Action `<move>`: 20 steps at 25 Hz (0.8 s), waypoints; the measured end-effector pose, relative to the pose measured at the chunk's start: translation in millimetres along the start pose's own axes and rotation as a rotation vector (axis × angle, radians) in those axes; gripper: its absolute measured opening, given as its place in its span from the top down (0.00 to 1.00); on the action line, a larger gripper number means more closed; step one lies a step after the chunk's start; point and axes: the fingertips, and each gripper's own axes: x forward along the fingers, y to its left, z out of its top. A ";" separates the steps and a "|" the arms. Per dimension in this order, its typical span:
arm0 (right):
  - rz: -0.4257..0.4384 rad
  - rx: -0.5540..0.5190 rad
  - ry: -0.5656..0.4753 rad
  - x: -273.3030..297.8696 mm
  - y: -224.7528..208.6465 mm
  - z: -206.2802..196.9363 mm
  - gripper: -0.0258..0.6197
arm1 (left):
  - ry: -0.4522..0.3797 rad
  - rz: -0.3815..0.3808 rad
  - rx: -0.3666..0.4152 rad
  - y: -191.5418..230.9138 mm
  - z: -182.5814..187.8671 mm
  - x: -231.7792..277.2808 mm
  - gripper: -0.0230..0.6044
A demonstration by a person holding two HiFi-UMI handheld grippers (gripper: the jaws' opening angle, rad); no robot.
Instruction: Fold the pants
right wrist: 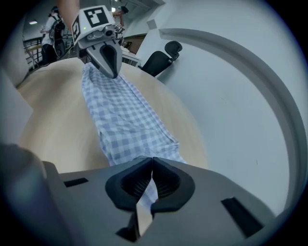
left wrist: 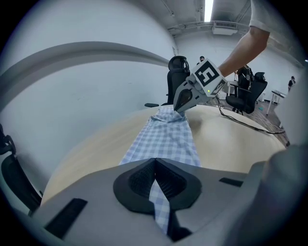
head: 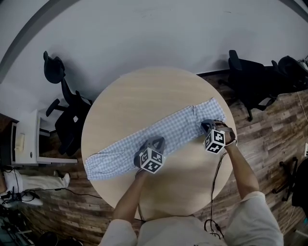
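Blue-checked pants [head: 178,122] lie stretched out diagonally across the round counter [head: 144,91]. Left gripper [head: 156,141]: jaws pinched tight on cloth at the near edge, about mid-length. Right gripper [head: 208,126]: jaws clamped on cloth near the pants' right end. The 2 grippers angle downward.

Office premises, by the evidence: black swivel chairs [head: 70,122] on a wood-plank floor [head: 284,129], white desk [head: 34,139], round table [head: 144,91], ceiling strip light [left wrist: 208,9], loose cables [head: 72,193].
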 end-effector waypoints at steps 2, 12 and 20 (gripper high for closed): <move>-0.030 0.021 0.001 -0.6 -22.3 -1.9 0.91 | -0.001 0.004 -0.006 2.1 0.2 1.0 0.91; -0.218 0.283 0.197 21.8 -170.7 -80.6 0.91 | 0.019 0.036 0.009 13.0 1.6 -5.4 0.91; -0.280 0.374 0.238 8.9 -200.2 -104.8 0.88 | 0.045 0.057 -0.011 23.0 -11.9 -12.6 0.91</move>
